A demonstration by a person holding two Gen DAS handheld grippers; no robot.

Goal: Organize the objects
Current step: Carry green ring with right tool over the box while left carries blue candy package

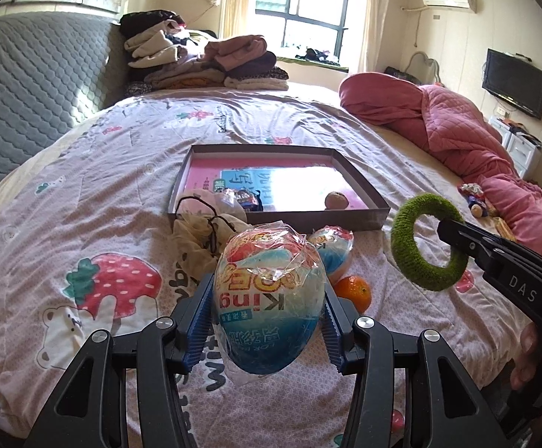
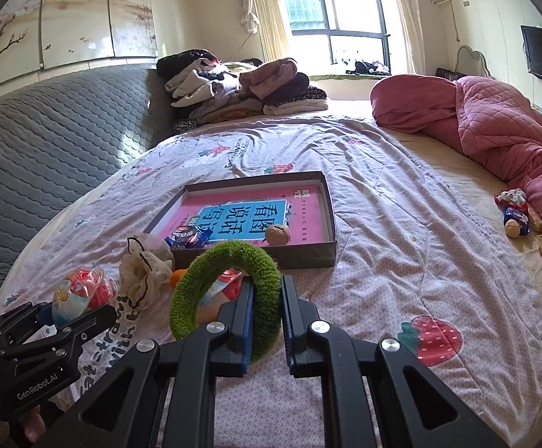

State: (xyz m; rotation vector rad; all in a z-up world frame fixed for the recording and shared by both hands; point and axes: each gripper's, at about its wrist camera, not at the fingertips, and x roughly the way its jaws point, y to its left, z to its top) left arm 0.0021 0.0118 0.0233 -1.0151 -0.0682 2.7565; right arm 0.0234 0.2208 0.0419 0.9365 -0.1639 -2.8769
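My left gripper point(image 1: 267, 293) is shut on a large foil-wrapped blue and white toy egg point(image 1: 267, 321), held above the bedspread. In the right wrist view that egg point(image 2: 84, 293) shows at the left, in the left gripper point(image 2: 62, 315). My right gripper point(image 2: 267, 293) is shut on the rim of a fuzzy green ring point(image 2: 196, 291), which stands upright; the left wrist view shows the ring point(image 1: 407, 250) and right gripper point(image 1: 446, 229) at its right. Ahead lies a shallow brown box point(image 1: 375, 220) point(image 2: 308, 257) with a walnut point(image 1: 336, 200) point(image 2: 278, 234) and a blue candy point(image 2: 187, 237) inside.
On the bedspread before the box lie a second toy egg point(image 1: 334, 250), a tangerine point(image 1: 353, 291) and a beige drawstring pouch point(image 1: 196, 239). A pink quilt point(image 2: 495, 130) and small snacks point(image 2: 513, 216) sit at the right; folded clothes point(image 2: 241, 89) are piled at the far end.
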